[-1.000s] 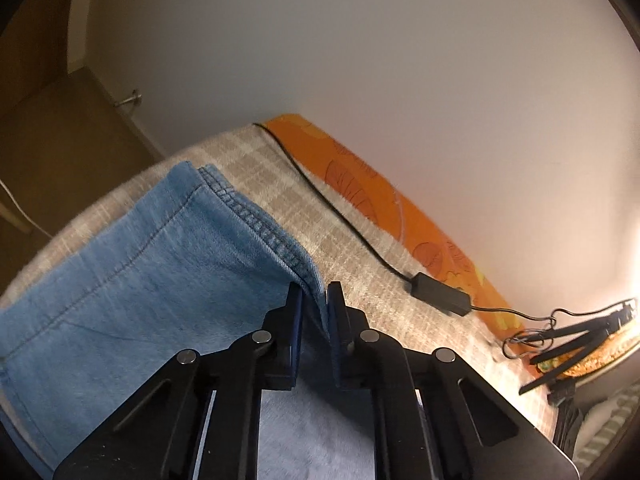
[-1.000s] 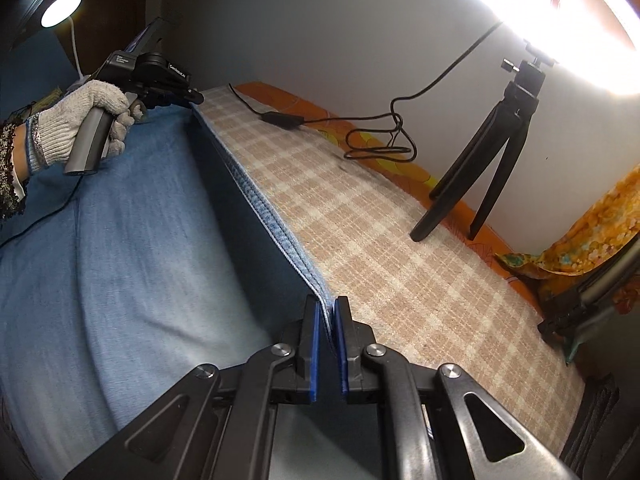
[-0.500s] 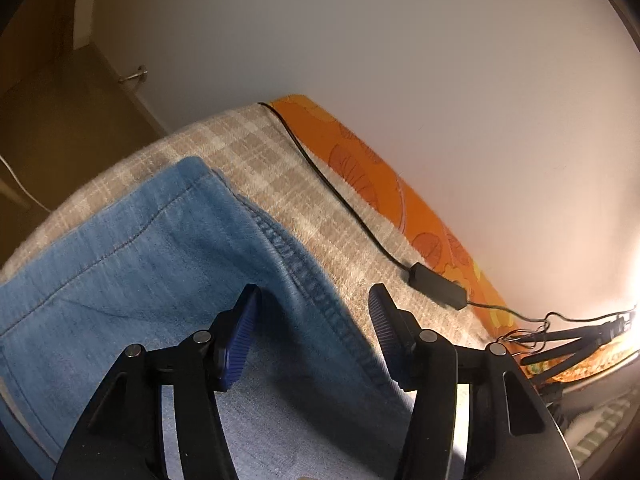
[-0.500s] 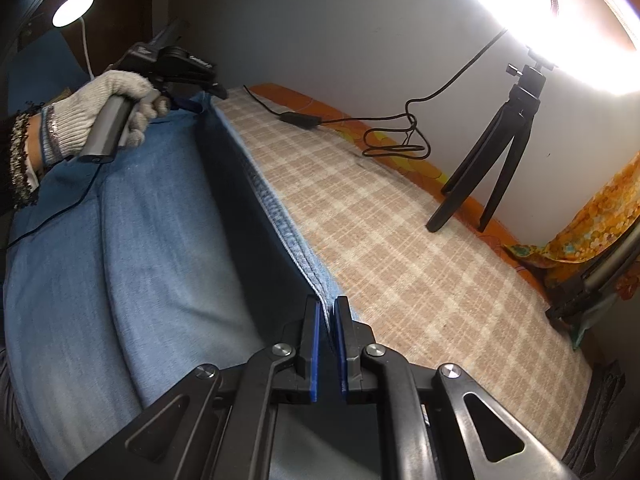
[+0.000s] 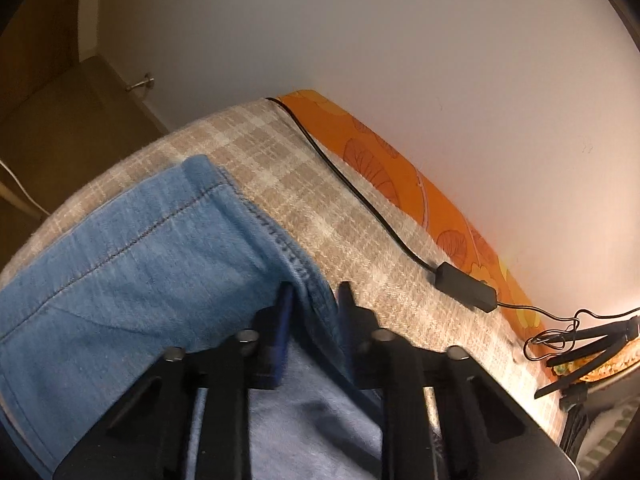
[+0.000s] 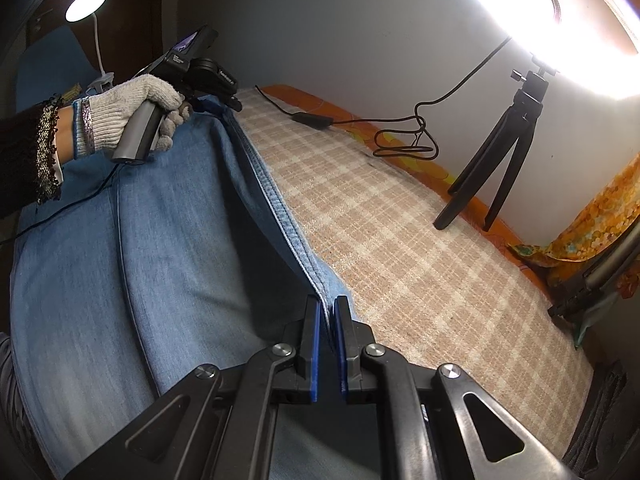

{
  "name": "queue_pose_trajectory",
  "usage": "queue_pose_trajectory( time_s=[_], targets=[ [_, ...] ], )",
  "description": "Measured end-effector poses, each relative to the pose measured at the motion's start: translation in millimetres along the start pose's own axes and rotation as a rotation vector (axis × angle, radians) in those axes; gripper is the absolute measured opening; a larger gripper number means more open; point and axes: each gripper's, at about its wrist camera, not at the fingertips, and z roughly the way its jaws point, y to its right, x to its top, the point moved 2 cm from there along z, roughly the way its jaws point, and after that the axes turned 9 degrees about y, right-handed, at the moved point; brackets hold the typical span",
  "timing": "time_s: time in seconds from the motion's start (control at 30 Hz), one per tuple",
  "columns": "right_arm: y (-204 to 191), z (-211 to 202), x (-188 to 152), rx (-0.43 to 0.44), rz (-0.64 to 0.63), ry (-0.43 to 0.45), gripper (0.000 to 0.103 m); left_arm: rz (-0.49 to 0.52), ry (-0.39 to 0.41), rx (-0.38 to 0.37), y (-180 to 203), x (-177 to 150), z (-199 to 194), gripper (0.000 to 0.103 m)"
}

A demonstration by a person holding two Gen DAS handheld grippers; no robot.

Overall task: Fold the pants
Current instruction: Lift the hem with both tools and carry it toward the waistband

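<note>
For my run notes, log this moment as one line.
task: fold pants | left gripper: jaws just closed, seam of jeans between them | right gripper: shut on jeans edge | surface: plaid blanket

Each camera sits on its own gripper, close above the pants (image 5: 132, 264), looking forward and down toward the wall (image 5: 400, 60). Both see the black cable box (image 5: 466, 286) near two o'clock.

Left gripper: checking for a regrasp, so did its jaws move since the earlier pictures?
Yes. The left gripper had opened, then has just been closing onto the jeans seam; the black cable beside it stays put.
</note>
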Motion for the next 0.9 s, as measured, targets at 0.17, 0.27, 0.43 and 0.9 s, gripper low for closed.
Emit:
queue_pose_trajectory(
  time_s=[0.17,0.27,0.43,0.9],
  targets=[
    [2.4,-1.2,1.9,-0.013,0.01,0.006,0.004,0.01,0.057,-0.047,-6.4,4.2,-17.0,0.006],
    [3.3,-6.4,5.7,-0.024,0.012,0.012,0.004,0.007,0.07,-0.076,-9.7,9.1,-30.3,0.006],
    [0.7,-19.1,11.7,-0.041,0.01,0.025,0.004,-0.013,0.047,-0.109,-9.8,12.5,-38.6,0.006],
    [-31.3,-46.6,-5.3,-0.031,-0.046,0.027,0.004,-0.019,0.134,-0.13,-42.8,-12.3,-106.6,0.004]
  ],
)
